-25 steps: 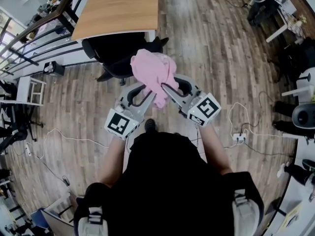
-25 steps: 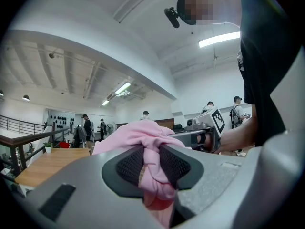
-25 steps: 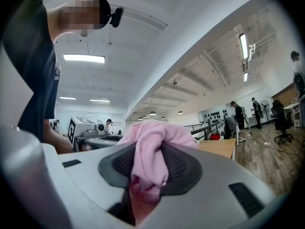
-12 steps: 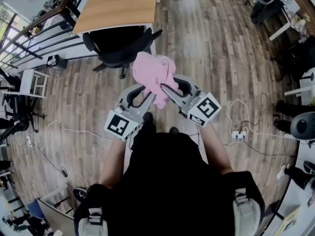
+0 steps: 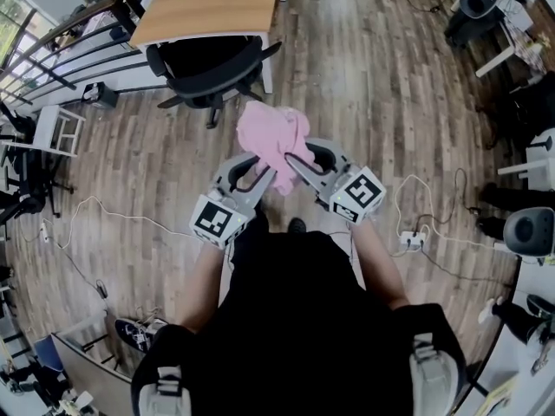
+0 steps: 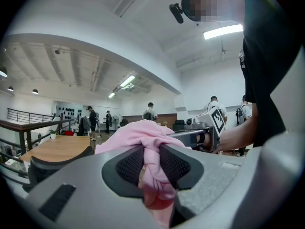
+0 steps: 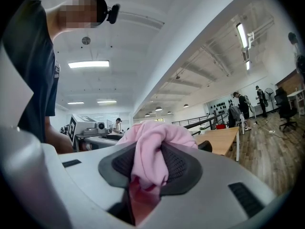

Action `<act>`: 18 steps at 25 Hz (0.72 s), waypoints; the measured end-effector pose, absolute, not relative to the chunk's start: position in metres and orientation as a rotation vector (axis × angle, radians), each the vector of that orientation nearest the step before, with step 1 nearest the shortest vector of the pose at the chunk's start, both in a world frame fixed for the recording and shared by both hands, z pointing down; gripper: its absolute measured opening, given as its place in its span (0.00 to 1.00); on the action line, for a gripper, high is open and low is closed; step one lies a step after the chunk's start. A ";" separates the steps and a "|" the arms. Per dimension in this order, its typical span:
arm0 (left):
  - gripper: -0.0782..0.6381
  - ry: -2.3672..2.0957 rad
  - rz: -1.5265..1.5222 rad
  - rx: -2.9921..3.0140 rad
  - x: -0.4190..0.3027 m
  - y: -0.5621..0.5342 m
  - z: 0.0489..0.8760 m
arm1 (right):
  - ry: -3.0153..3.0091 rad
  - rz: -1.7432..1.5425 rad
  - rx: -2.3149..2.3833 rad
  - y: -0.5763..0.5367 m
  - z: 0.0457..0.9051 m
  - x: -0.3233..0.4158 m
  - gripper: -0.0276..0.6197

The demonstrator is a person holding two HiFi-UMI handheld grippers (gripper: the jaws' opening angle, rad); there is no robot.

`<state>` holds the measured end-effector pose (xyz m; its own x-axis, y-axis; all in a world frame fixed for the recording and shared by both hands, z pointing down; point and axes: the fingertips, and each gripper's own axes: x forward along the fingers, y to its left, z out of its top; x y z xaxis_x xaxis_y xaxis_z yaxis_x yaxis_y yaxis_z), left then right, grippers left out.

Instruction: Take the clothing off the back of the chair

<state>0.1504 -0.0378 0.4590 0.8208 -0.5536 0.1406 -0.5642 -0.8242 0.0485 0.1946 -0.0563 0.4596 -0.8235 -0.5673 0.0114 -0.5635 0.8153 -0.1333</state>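
From up here I see the plank floor (image 5: 390, 102) filling the view, with the wooden desk (image 5: 212, 3) at the top and the black chair (image 5: 208, 68) pushed in against the desk's near edge. The pink clothing (image 5: 273, 137) hangs bunched in the air over the floor, apart from the chair. My left gripper (image 5: 258, 173) and right gripper (image 5: 293, 161) are each clamped on a fold of it, pads pressing the cloth.
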 end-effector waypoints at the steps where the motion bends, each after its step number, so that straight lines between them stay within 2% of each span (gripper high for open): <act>1: 0.25 -0.894 0.185 2.906 0.152 -0.033 0.463 | 2.969 -0.223 -0.927 -0.052 0.464 0.196 0.22; 18: 0.25 -0.860 0.240 2.804 0.158 0.014 0.517 | 3.009 -0.364 -0.870 -0.006 0.523 0.201 0.22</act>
<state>0.1581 0.0138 0.5168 0.8178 -0.5353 0.2113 -0.5674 -0.8113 0.1409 0.2010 -0.0065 0.5225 -0.8477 -0.5251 0.0752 -0.5279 0.8212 -0.2167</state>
